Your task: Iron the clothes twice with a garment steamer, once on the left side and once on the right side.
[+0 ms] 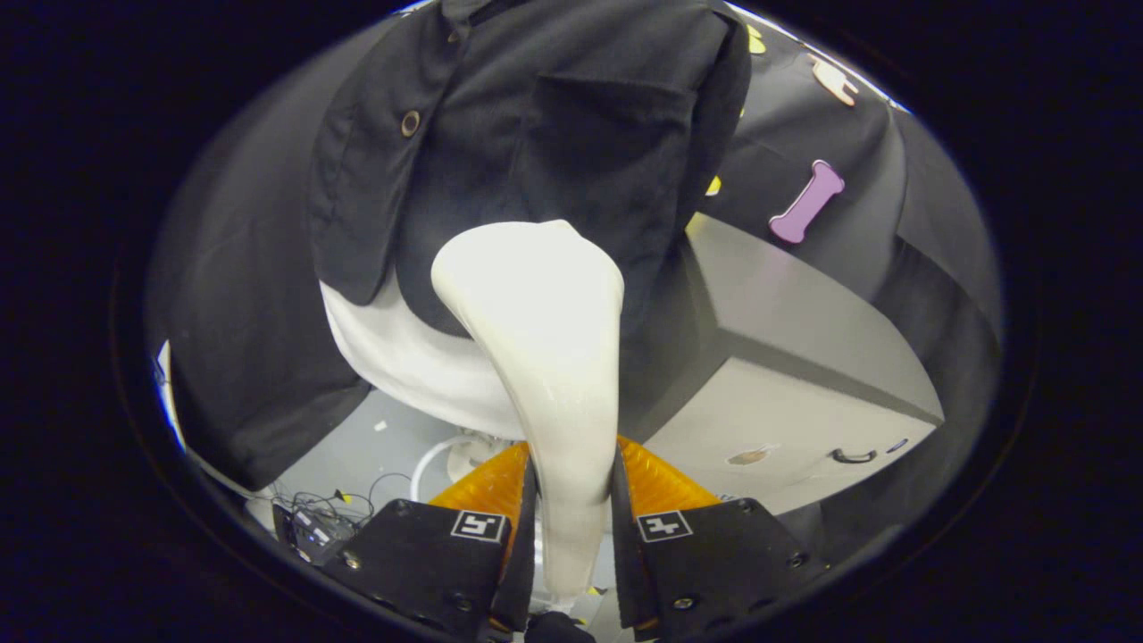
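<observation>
A cream garment steamer (545, 339) stands up between my fingers, its handle pinched by both pads, so my gripper (571, 487) is shut on it. Its broad head rests against the lower part of a black jacket (554, 116) that hangs just ahead. The jacket has a chest pocket and a round metal button (410, 123) on its left flap. A white garment (402, 357) hangs out below the jacket's hem, partly hidden behind the steamer.
A grey box-shaped cabinet (804, 357) stands close to the right of the jacket. Below and to the left, a white hose (438, 455) and a tangle of cables (321, 513) lie on the pale floor. Black cloth hangs behind everything.
</observation>
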Demonstrator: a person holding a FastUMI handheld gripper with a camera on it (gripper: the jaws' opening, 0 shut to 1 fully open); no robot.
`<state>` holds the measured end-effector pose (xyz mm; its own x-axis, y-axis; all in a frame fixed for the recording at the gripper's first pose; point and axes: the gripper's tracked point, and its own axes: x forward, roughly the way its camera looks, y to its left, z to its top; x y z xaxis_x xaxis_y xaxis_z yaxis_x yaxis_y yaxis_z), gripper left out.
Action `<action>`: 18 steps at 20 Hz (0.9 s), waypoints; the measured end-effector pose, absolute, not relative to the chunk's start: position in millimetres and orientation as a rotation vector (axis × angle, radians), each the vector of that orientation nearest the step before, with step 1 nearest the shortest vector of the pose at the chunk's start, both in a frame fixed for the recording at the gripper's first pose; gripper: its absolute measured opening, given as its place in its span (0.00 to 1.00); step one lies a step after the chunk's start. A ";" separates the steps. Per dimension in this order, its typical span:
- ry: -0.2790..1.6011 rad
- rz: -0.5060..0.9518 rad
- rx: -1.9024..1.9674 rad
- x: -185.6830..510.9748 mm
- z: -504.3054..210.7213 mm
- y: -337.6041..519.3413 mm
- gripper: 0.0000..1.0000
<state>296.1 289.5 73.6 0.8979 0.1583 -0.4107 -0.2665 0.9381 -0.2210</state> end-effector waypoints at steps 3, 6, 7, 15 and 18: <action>0.328 0.249 -0.239 277.7 129.2 289.9 0.40; 0.240 0.258 -0.211 257.4 192.7 286.6 0.40; 0.214 0.262 -0.199 250.9 213.5 288.4 0.40; -0.041 0.310 -0.175 213.6 368.2 346.0 0.40; -0.127 0.338 -0.186 200.4 412.8 382.7 0.40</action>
<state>200.4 382.7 412.8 0.9358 0.3403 0.0926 -0.3170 0.9267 -0.2018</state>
